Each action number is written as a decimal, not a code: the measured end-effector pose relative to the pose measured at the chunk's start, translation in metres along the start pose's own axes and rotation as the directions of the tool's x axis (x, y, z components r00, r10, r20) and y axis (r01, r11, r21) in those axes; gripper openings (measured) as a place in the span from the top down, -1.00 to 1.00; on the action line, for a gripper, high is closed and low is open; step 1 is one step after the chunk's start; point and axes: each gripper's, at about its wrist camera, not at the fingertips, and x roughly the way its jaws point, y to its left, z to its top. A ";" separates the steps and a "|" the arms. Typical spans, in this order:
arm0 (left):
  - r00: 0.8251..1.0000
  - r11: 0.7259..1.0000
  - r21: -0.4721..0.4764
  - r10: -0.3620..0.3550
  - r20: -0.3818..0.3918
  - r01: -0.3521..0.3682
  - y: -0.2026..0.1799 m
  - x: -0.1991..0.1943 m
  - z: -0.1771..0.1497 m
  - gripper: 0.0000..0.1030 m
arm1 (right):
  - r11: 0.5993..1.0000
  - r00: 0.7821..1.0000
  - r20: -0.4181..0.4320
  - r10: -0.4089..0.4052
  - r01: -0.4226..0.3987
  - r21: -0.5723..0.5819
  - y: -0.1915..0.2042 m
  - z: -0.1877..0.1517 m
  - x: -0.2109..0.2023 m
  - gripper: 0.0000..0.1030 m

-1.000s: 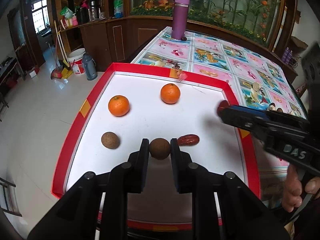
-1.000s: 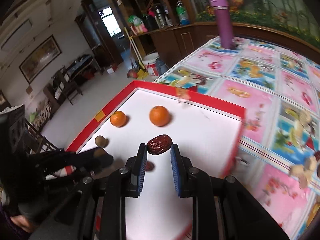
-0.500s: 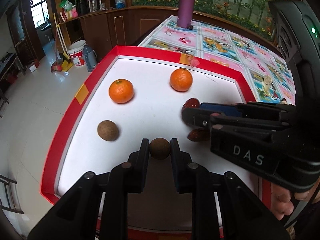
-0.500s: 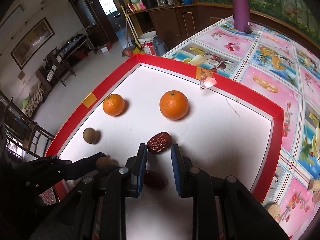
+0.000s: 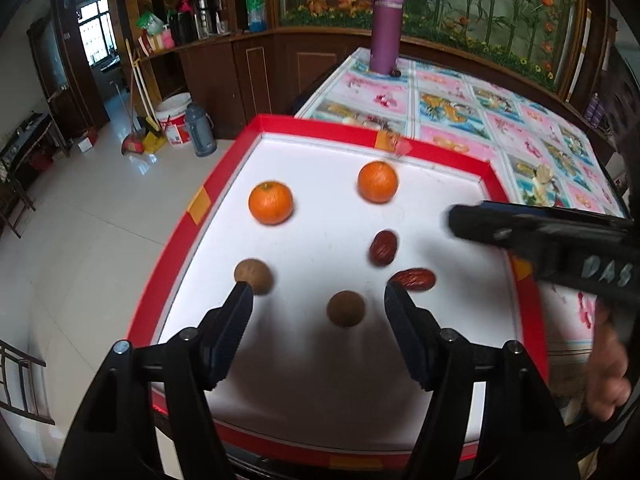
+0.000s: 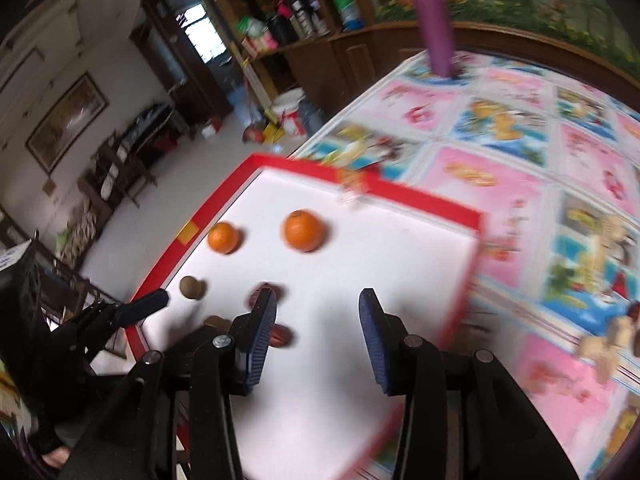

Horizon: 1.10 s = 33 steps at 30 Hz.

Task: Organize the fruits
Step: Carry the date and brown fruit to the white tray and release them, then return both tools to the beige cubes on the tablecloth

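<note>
Fingers of left gripper spread wide, brown fruit loose between; right gripper open, empty, bare tray floor ahead.

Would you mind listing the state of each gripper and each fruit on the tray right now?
Left gripper: open, empty.
Right gripper: open, empty.
Near brown fruit: resting on the tray between the left fingers, ungripped.
Far brown fruit: resting on the tray.
Two oranges: upright, apart.
Two red dates: lying close together.
Purple bottle: standing, capped.
</note>
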 end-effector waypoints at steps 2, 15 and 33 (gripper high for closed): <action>1.000 1.000 0.014 -0.002 0.024 0.001 -0.005 -0.008 0.002 -0.43 | 0.999 0.999 0.034 -0.015 0.013 0.034 -0.021 -0.004 -0.022 0.18; 0.989 0.978 0.167 -0.133 0.060 0.121 -0.081 -0.040 0.004 -0.49 | 0.947 0.970 0.129 -0.207 0.165 0.276 -0.148 -0.065 -0.129 0.16; 0.959 0.918 0.278 -0.264 -0.104 0.283 -0.162 -0.031 -0.014 -0.49 | 0.966 0.982 0.051 -0.184 0.171 0.194 -0.164 -0.063 -0.078 0.26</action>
